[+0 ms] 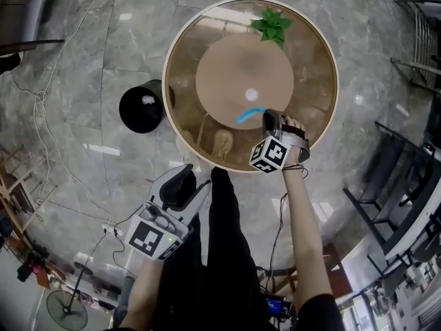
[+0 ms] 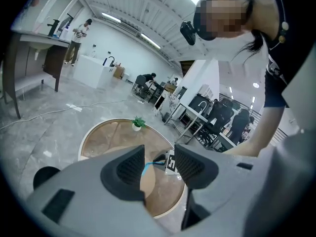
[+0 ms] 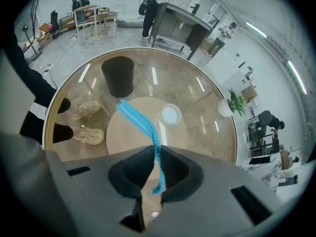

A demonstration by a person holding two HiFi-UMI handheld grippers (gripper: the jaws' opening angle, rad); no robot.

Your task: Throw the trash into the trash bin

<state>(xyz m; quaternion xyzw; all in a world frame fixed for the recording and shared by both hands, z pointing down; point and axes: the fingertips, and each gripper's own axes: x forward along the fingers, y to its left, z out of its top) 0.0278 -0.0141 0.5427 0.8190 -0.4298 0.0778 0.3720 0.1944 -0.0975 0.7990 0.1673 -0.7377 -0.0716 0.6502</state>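
Pickup was the step in hand: the right gripper (image 1: 267,116) stood over the round glass table (image 1: 313,81), near five o'clock on its inner wooden disc, with its jaws drawn narrow and pinched on one end of a blue strip (image 1: 248,114). The right gripper view showed the strip running between the two pads, its free end curving away across the disc towards the bin's side. The left gripper (image 2: 159,164) hung low, off the table at about seven o'clock in the head view, its jaws wide apart with nothing between them. The trash bin (image 1: 141,106), black and open-topped, stood on the floor just beside the table's rim at nine o'clock. By my judgement the grasp looked made but the carry had not begun, so the next move called for lifting the strip clear of the disc, swinging it across towards nine o'clock until it hung over the bin's mouth, and only then letting go. Such a light, limp strip might drift or catch on the rim. Counted: one blue strip, one bin, one table, one small green plant (image 1: 273,25) at twelve o'clock, one white round object (image 1: 251,94) near the disc's centre, and two grippers.
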